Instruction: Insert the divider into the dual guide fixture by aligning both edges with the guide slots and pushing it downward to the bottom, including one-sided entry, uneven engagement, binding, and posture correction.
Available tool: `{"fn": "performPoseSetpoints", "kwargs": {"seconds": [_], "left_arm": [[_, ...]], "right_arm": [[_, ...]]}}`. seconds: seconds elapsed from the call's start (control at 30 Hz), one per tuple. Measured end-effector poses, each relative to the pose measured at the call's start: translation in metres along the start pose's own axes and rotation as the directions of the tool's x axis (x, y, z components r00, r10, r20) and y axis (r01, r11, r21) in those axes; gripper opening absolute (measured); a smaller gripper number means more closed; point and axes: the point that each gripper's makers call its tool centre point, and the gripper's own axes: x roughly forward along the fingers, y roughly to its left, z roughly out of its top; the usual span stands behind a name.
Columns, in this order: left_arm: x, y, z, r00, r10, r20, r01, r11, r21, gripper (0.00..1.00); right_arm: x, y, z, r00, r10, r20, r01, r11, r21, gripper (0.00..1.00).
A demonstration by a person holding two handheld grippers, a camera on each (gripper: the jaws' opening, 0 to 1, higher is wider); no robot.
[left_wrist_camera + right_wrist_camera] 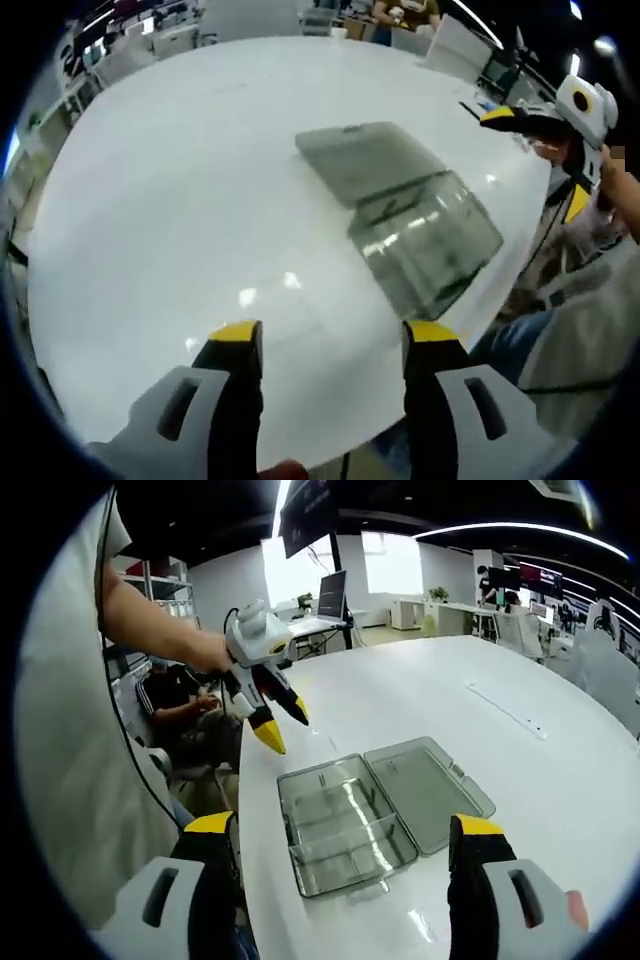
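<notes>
Clear box (375, 810) lying open on the white table (560, 780) near its edge, lid (425, 790) folded flat beside the tray, long axis running lid-to-tray, left gripper (275, 725) hovering above the table edge, jaws spread, gripping nothing, right gripper (345, 845) jaws gaping wide, empty, touching nothing.

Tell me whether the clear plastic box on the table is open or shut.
Open. The clear plastic box lies on the white table with its lid folded flat beside the base, the compartments inside exposed.
</notes>
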Motion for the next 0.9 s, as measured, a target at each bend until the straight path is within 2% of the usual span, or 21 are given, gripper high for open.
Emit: {"fn": "performPoseSetpoints", "kwargs": {"seconds": [0.13, 0.43, 0.67, 0.9], "left_arm": [[0.003, 0.001, -0.004, 0.999, 0.013, -0.032, -0.014, 0.999, -0.036, 0.5], [0.01, 0.01, -0.019, 0.993, 0.053, -0.105, -0.061, 0.995, -0.079, 0.49], [0.017, 0.013, -0.021, 0.99, 0.061, -0.127, -0.076, 0.99, -0.12, 0.48], [0.021, 0.017, -0.019, 0.983, 0.089, -0.161, -0.117, 0.978, -0.172, 0.47]], "right_arm": [[-0.001, -0.001, -0.001, 1.0, 0.0, 0.001, 0.0, 1.0, -0.001, 0.86], [-0.003, -0.001, -0.002, 1.0, 0.0, 0.001, 0.0, 1.0, -0.001, 0.85], [-0.006, -0.003, -0.003, 1.0, 0.001, -0.001, -0.001, 1.0, 0.002, 0.85], [-0.006, -0.005, -0.002, 1.0, 0.003, 0.0, -0.003, 1.0, 0.0, 0.85]]}}
